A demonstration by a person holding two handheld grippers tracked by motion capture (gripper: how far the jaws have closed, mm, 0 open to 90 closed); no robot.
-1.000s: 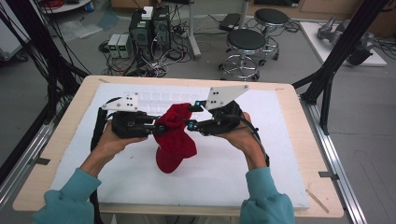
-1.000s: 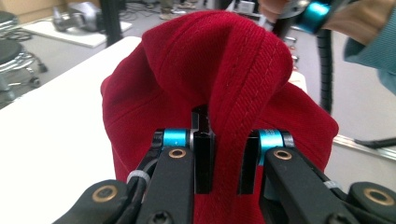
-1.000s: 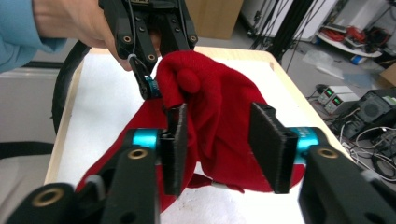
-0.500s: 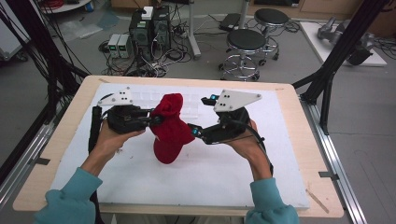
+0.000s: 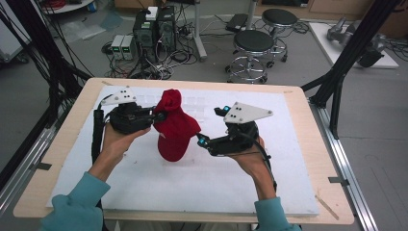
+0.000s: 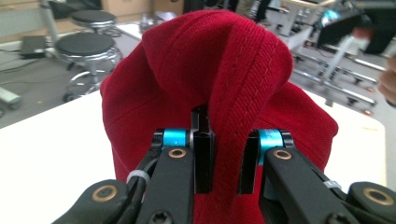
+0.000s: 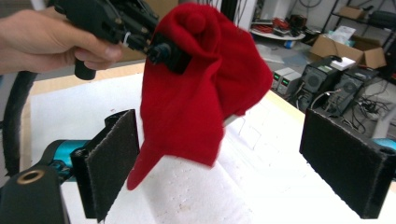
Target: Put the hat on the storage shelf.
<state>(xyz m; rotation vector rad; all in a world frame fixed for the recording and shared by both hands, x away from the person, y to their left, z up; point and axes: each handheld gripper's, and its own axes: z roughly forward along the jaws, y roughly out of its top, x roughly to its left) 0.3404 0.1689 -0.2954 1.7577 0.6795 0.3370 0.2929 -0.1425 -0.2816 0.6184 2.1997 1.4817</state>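
A red knit cloth [image 5: 175,126] hangs over the white mat, its lower end near the surface. My left gripper [image 5: 159,115] is shut on a fold of the cloth [image 6: 224,88], which bulges above and around the jaws. In the right gripper view the cloth [image 7: 196,88] dangles from that left gripper [image 7: 166,51], held by a hand. My right gripper [image 5: 200,141] stands open just right of the cloth, its wide black pads [image 7: 114,161] apart with nothing between them, the cloth hanging a little beyond them.
The white foam mat [image 5: 269,173] covers a wooden table [image 5: 57,159]. Black frame struts [image 5: 341,72] rise at the table's right and left back corners. Stools [image 5: 252,45] and computer boxes [image 5: 154,29] stand on the floor behind.
The right gripper has let go of the cloth, opened and drawn back to the right. The left gripper has kept hold and lifted the cloth, which now hangs from it alone.
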